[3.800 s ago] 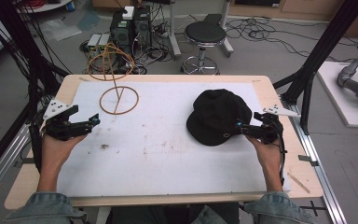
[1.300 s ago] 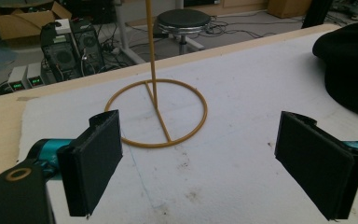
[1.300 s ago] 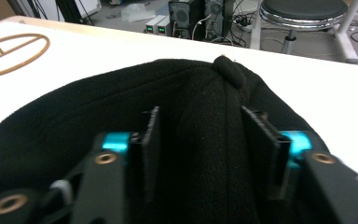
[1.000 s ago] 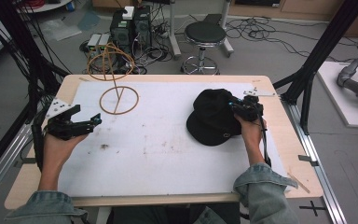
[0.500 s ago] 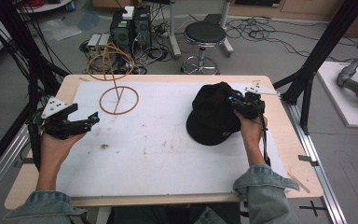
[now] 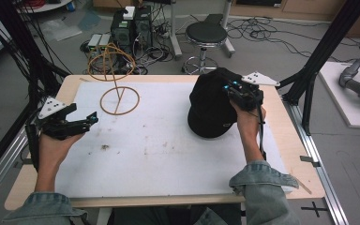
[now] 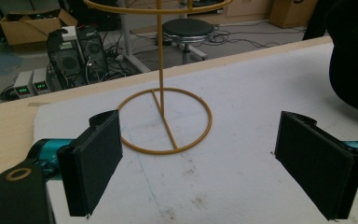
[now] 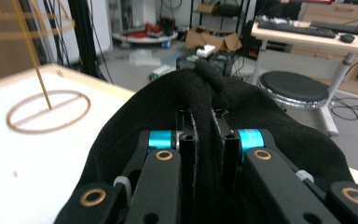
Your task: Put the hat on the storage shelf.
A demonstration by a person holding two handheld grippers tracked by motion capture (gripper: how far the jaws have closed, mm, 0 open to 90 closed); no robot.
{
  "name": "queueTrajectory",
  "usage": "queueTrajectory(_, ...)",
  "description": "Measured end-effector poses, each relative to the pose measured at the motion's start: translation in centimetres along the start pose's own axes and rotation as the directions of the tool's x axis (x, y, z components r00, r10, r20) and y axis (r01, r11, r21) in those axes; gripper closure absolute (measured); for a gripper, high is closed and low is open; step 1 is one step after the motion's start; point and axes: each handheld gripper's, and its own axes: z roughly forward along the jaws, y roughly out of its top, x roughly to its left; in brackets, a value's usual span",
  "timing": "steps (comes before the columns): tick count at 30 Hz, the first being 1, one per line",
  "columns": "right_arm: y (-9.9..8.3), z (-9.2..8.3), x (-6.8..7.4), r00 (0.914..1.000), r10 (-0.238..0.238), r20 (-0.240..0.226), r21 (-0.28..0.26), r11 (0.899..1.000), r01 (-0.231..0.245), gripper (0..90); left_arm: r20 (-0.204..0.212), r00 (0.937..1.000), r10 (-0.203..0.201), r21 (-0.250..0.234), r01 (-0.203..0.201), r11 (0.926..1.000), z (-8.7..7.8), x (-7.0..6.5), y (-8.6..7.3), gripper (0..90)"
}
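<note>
The tabletop point(image 6: 168, 159) is a pale wooden board with a white mat over most of it, faintly stained near the middle. A black cap point(image 6: 211, 105) sits toward the right edge, in the far half of the mat; its far side is lifted off the surface while its near rim looks to rest on the mat. At the far left corner stands a yellow wire stand point(image 6: 117, 89) — a ring base flat on the mat, a thin upright rod, and a second ring at the top.

The right gripper point(image 6: 234, 91) is at the cap's far right side, its jaws pressed together on a pinched fold of the black fabric, as the right gripper view shows point(image 8: 205, 140). The left gripper point(image 6: 86, 119) hovers near the left edge of the tabletop, pointing toward the stand — its jaws stand wide apart with nothing between them.
</note>
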Motion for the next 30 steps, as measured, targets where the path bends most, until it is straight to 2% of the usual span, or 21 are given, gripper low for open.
queueTrajectory(3, 0.7, 0.0, 0.3, 0.9999, 0.003, -0.015, -0.018, 1.0, -0.003, 84.1, -0.006, 1.0, -0.007, 0.002, 0.007, 1.0, -0.1, 0.3, -0.1, 15.2)
queueTrajectory(8, 2.6, -0.1, 1.1, 0.9986, -0.04, -0.035, -0.038, 0.999, 0.038, 84.1, -0.011, 0.9999, -0.012, 0.003, 0.012, 0.9999, -0.2, 0.6, -0.2, 15.2)
queueTrajectory(12, 4.1, -0.2, 1.7, 0.9967, -0.056, -0.058, -0.061, 0.997, 0.052, 84.1, -0.011, 0.9998, -0.017, 0.001, 0.017, 0.9999, -0.2, 0.6, -0.2, 15.2)
queueTrajectory(22, 6.9, -0.2, 2.7, 0.9918, -0.046, -0.119, -0.122, 0.992, 0.031, 84.1, -0.008, 0.9998, -0.018, -0.001, 0.018, 0.9998, -0.3, 0.6, -0.2, 15.2)
queueTrajectory(30, 8.1, 0.1, 3.2, 0.9824, -0.033, -0.184, -0.152, 0.988, 0.004, 84.1, -0.012, 0.9998, -0.018, -0.009, 0.018, 0.9998, -0.7, 0.9, 0.0, 15.2)
